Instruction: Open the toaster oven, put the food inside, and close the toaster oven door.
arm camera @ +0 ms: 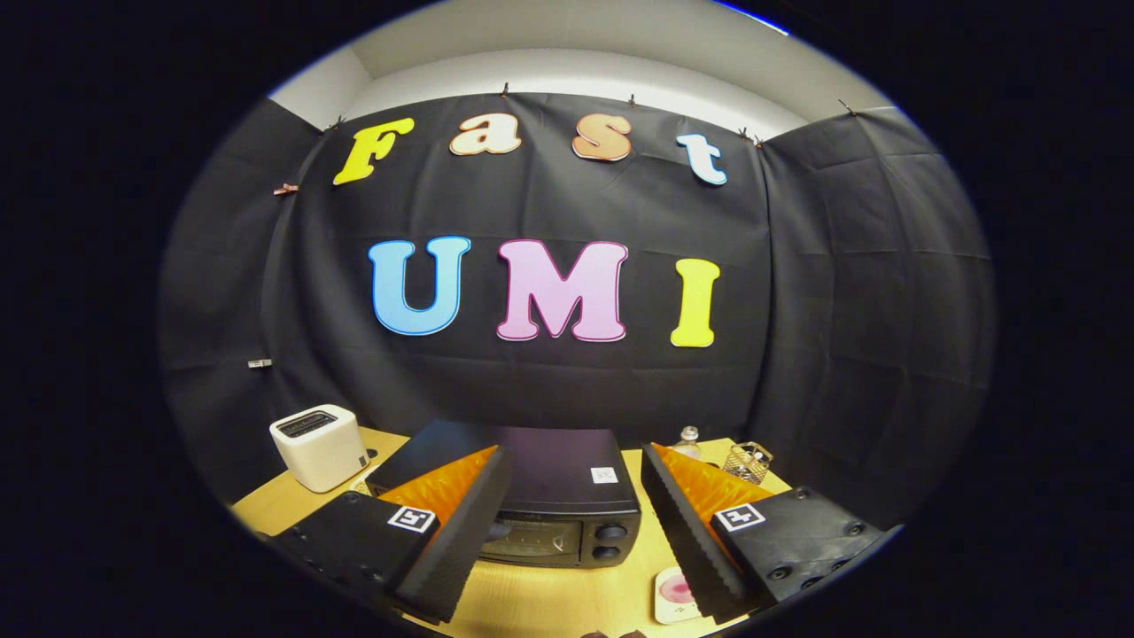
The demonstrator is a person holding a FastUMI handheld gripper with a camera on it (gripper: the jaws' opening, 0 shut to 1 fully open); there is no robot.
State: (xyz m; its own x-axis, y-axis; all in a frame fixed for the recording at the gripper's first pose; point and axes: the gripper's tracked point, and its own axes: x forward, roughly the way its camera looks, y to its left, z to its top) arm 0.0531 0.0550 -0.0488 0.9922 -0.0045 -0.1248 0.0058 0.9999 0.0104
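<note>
A black toaster oven (549,496) stands on the wooden table (567,594), its door shut and two knobs on the right of its front. My gripper (576,496) hovers above and in front of it, open, with the oven showing between the fingers. The left finger (461,532) overlaps the oven's left part. A small pale plate with a pink piece of food (675,592) lies on the table just inside the right finger (687,532), in front of the oven's right corner.
A white pop-up toaster (319,446) stands at the back left of the table. Behind the right finger sit a small glass bottle (687,440) and a wire basket (749,461). Black cloth walls close the booth behind and at the sides.
</note>
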